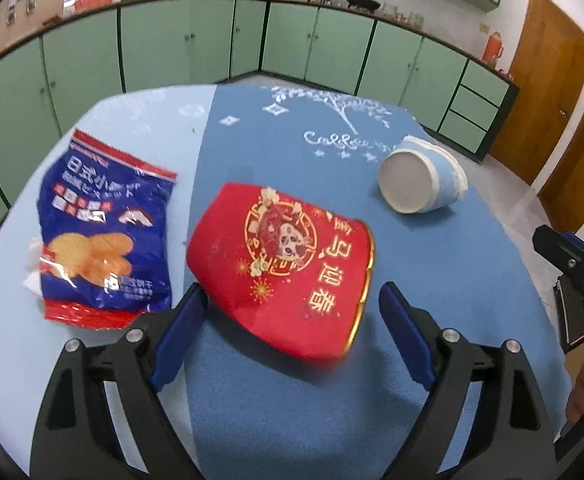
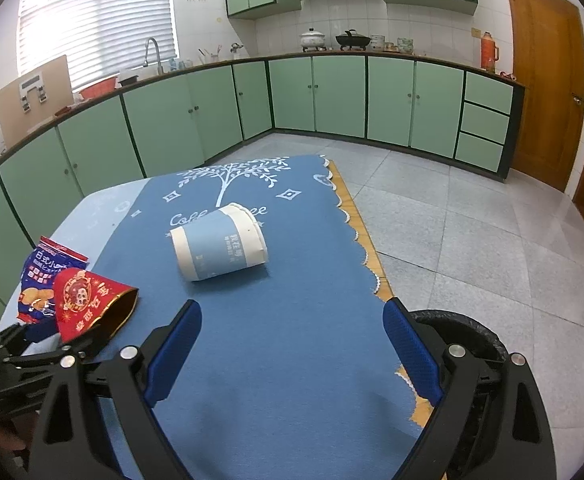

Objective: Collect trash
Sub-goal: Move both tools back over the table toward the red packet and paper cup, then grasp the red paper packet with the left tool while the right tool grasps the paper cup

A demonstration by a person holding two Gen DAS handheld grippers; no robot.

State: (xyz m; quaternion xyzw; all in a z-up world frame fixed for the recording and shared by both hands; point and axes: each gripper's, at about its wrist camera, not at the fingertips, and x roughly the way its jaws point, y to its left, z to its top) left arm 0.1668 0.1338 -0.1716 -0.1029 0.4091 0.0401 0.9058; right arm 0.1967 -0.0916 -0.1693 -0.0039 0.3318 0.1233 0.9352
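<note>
A squashed red paper cup (image 1: 284, 268) with a gold rim lies on its side between the fingers of my left gripper (image 1: 292, 320). The left fingertip is at the cup's base, the right one stands apart from the rim, and the gripper is open. A blue and red snack bag (image 1: 100, 232) lies flat to its left. A blue and white paper cup (image 2: 220, 244) lies tipped over beyond my right gripper (image 2: 292, 340), which is open and holds nothing. In the right wrist view the red cup (image 2: 88, 304) and the snack bag (image 2: 40, 276) show at the left.
A blue cloth (image 2: 272, 360) with a white tree print covers the table; its scalloped right edge (image 2: 372, 264) drops to a tiled floor. A dark round object (image 2: 464, 332) sits below that edge. Green cabinets (image 2: 332, 96) line the walls, and wooden doors (image 2: 544, 80) stand at the right.
</note>
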